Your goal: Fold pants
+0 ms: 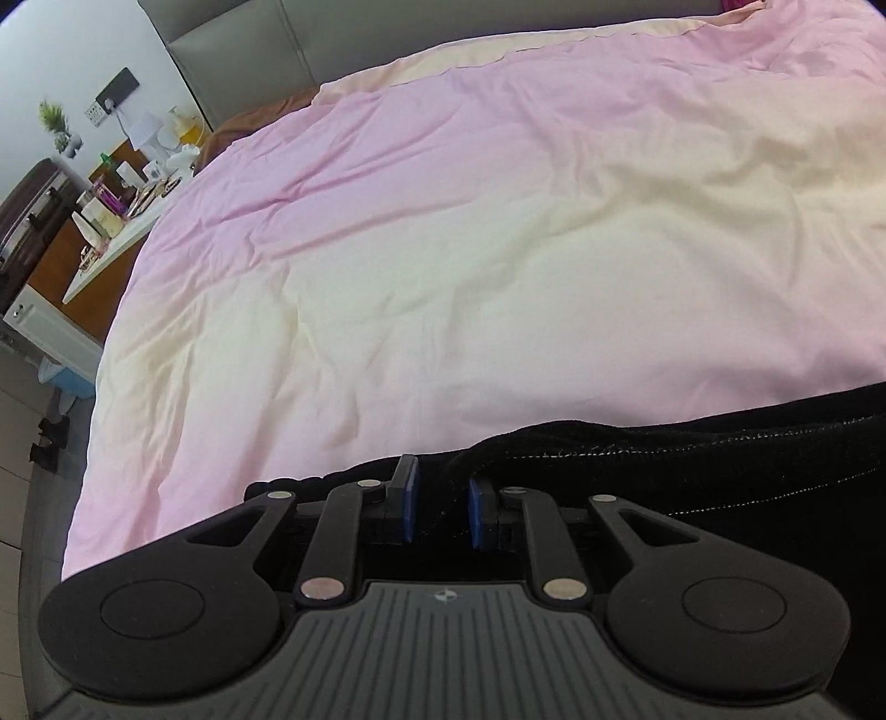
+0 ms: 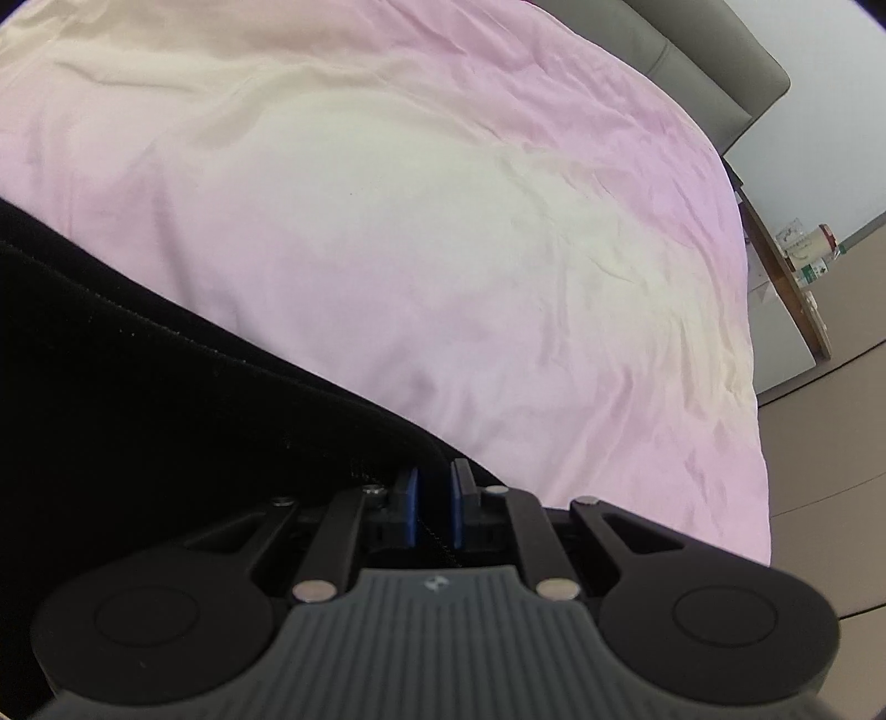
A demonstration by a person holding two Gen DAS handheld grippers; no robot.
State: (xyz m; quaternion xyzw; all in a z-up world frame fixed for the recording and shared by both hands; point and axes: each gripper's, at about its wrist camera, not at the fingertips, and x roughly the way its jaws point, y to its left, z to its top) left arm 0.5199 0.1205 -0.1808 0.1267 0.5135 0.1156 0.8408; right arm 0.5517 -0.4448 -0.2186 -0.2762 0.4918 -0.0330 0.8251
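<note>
Black fabric of the pants [image 1: 692,459] is pinched between the blue pads [image 1: 408,512] of the left gripper [image 1: 441,512]; its jaws stand close together, clenched on a bunched fold of the hem or waistband edge, though which edge cannot be told; the right gripper [image 2: 433,512] is likewise clamped, its blue pads [image 2: 410,512] nearly meeting on a thin seam of the same pants [image 2: 166,415].

Progress, as a judgement: the garment is gripped at two points and held at the near edge of the bed; no completed fold is visible, and most of the garment lies below or behind the cameras, so its shape cannot be told; the task appears to be at an early stage, with laying out, folding and smoothing left to do.

Beyond the jaws, the pink and cream duvet [image 1: 470,249] covers the bed, wrinkled but bearing no other objects in view; it offers a broad surface past the pants; the wrinkles may print into the fold.

At the far end of the bed stands a grey headboard [image 1: 238,44]; to the left of the bed, a cluttered side table [image 1: 111,221] carries a white lamp, cups and bottles, with a dark suitcase [image 1: 27,221] beside it; to the right of the bed, a wooden shelf [image 2: 797,288] holds jars; all stand well apart from the grippers and do not obstruct.
</note>
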